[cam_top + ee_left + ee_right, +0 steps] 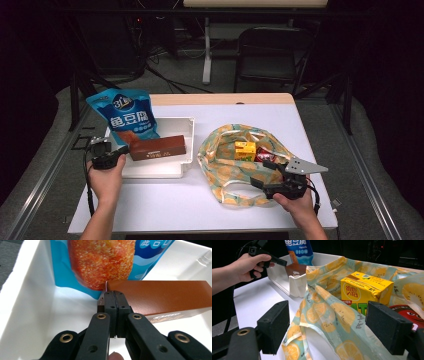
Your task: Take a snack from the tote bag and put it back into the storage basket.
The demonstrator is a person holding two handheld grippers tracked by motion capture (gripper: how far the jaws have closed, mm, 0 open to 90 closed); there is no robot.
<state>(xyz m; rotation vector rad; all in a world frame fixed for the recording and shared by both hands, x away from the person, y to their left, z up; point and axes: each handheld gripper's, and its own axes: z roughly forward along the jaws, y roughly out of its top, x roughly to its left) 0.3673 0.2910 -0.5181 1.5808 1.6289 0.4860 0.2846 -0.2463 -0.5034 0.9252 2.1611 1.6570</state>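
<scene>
A white tray (170, 170) holds an upright blue snack bag (127, 117) and a long brown box (160, 147). My left gripper (124, 149) is at the box's left end. Its pads (110, 302) are pressed together on a thin edge of the brown box (162, 297), below the snack bag (150, 255). To the right lies a fruit-print cloth bag (225, 150), its mouth wide, with a yellow drink carton (245, 150) and a red packet (265, 156) inside. My right gripper (260, 172) is open at the bag's near rim, with the carton (364, 290) beyond its fingers.
The white table (165, 205) has bare room along its front edge and behind the cloth bag. A black chair (270, 50) and a table leg stand beyond the far edge. Dark floor drops away on both sides.
</scene>
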